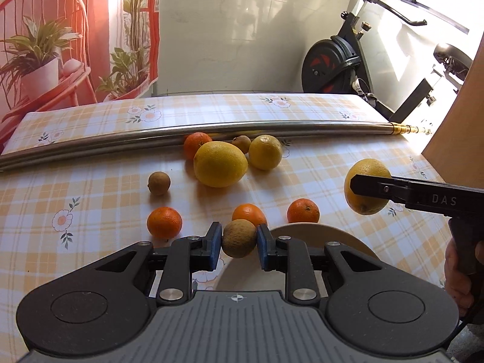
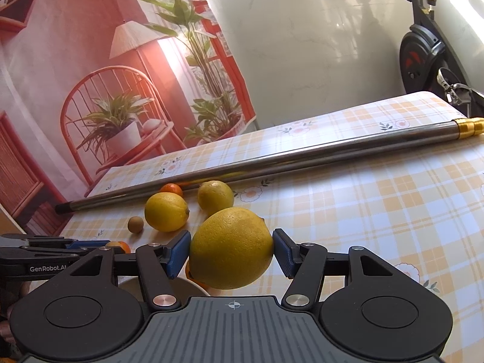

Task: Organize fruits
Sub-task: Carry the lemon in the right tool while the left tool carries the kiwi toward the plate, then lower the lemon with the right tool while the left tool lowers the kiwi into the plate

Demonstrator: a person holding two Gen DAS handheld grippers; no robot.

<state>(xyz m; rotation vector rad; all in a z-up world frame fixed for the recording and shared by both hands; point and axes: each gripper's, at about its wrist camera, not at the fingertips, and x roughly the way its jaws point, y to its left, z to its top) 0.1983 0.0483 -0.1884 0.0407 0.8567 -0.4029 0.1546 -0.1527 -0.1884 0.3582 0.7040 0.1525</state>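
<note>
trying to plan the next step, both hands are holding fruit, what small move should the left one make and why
Probably lower the left hand-held gripper toward the pale plate just beneath it and let go there. Its pads are shut on a small brown fruit, held above the plate's near rim, while the right hand-held gripper holds a lemon off to the side.

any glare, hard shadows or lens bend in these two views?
Left wrist: sun blows out the table's right edge; fisheye bows the metal pole; oranges cast hard shadows. Right wrist: window light streaks the white wall; held lemon sharp, evenly lit.
</note>
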